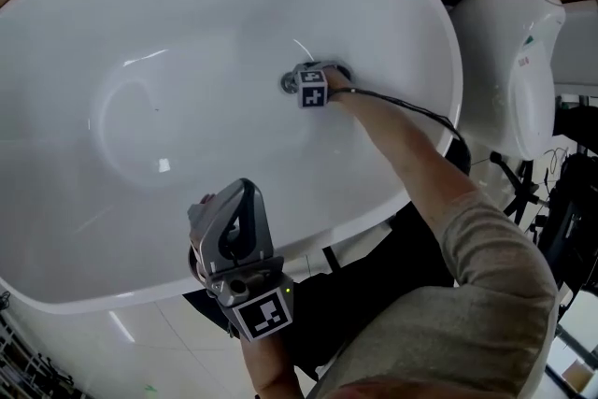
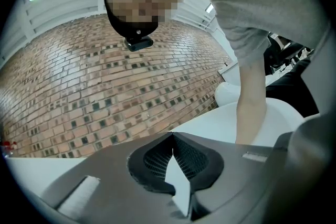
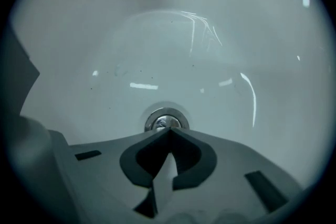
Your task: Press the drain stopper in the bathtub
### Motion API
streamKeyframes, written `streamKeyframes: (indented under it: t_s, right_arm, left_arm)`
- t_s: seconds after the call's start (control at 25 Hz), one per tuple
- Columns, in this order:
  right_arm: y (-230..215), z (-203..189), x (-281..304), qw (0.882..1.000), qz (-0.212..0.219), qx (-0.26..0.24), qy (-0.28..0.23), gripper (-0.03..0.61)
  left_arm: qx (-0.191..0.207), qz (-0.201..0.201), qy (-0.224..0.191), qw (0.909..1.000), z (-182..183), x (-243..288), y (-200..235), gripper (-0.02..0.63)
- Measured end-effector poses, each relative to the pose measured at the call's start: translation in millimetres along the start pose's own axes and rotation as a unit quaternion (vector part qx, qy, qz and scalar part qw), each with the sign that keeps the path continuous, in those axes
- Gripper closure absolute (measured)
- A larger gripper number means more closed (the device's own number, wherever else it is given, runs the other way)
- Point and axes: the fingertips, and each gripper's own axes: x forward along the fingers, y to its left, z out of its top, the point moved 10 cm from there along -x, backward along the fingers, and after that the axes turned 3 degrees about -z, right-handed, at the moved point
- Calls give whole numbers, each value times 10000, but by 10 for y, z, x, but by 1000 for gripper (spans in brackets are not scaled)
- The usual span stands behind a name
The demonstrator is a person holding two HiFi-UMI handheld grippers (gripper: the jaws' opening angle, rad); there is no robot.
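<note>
A round chrome drain stopper (image 3: 166, 121) sits in the floor of the white oval bathtub (image 1: 112, 5). In the head view the drain stopper (image 1: 289, 83) peeks out left of my right gripper (image 1: 301, 81), whose marker cube hides most of it. That right gripper (image 3: 168, 129) is shut, its joined tips right at the stopper's near edge; whether they touch it I cannot tell. My left gripper (image 1: 245, 186) is shut and empty, held over the tub's near rim, pointing up; in its own view the left gripper (image 2: 172, 135) faces a brick wall.
A white toilet (image 1: 512, 61) stands right of the tub. A black cable (image 1: 420, 112) runs along the person's right forearm over the tub rim. Brick wall (image 2: 105, 92) lies beyond the tub. Dark stands and cables (image 1: 561, 201) crowd the right edge.
</note>
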Motion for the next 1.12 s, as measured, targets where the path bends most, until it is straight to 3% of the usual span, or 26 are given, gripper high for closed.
streamKeyframes:
  t_s: [0.16, 0.4, 0.48, 0.6, 0.72, 0.84, 0.96, 1.04, 1.12]
  right_arm:
    - [2, -4, 35, 9999, 4, -130, -32, 574]
    - [123, 106, 91, 9902, -388, -1292, 349, 574]
    - [113, 110, 106, 9936, -239, -1032, 388, 574]
    - [-82, 120, -76, 9992, 129, -4, 374, 577]
    - [-167, 269, -540, 9997, 51, -251, -3, 577]
    - [-226, 439, -1230, 9957, -174, -405, -813, 577]
    - [-318, 534, -2243, 9764, -776, 59, -2017, 577]
    - [-228, 597, -3041, 9456, -1135, 394, -3023, 577]
    - [8, 623, -3813, 9129, -1456, 376, -3794, 578]
  left_arm:
    - [2, -29, 33, 10000, 4, 5, -1, 614]
    - [-13, -19, 21, 10000, -6, 4, -2, 614]
    - [-10, -40, 34, 10000, -11, 6, -22, 614]
    - [69, -64, 15, 10000, -38, 46, -41, 614]
    - [103, -8, 36, 9999, -105, 40, -21, 614]
    - [75, 60, 63, 9999, -141, 19, -14, 614]
    - [131, 46, 103, 9999, -157, 44, -28, 614]
    - [201, 23, 130, 9997, -172, 52, -19, 614]
    - [211, 34, 110, 9997, -174, 30, -7, 614]
